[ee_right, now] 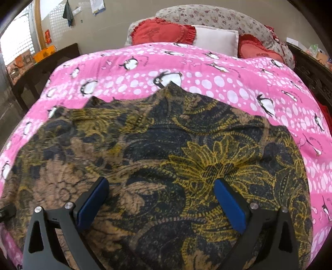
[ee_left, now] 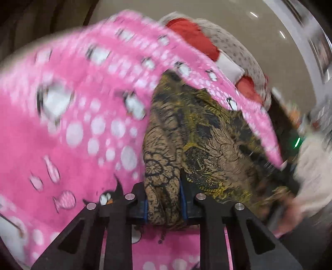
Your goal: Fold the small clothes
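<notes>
Gripping a bunched fold of the brown, black and yellow floral garment (ee_left: 199, 133), your left tool (ee_left: 164, 202) has its blue pads pinched tight on the cloth, which rises in a twisted column from between them. Your right tool (ee_right: 161, 199) is spread wide above the same garment (ee_right: 166, 157), its blue pads (ee_right: 92, 202) well apart and holding nothing; from that view you cannot tell whether the tips touch the fabric. That view shows the garment spread over the near half of the bed, lying on a pink bedspread (ee_right: 207, 68) printed with white dots and penguins, its far edge uneven and peaked toward the middle. At the head of the bed you have two red heart-shaped cushions (ee_right: 164, 33) flanking a white pillow (ee_right: 215, 39), all resting against a grey flowered bolster (ee_right: 217, 16). A dark wooden table (ee_right: 45, 60) stands beside the bed on the left of the right wrist view, carrying orange items too small to identify, and a latticed window (ee_right: 14, 41) shows beyond it. Dark carved furniture (ee_right: 311, 68) borders the bed on the right side of that view. The left wrist view is heavily blurred: the pink bedspread (ee_left: 68, 128) fills its left side and streaks across the top, partly masking the cushions (ee_left: 193, 37), and a pale shape at the right edge is too smeared to name.
</notes>
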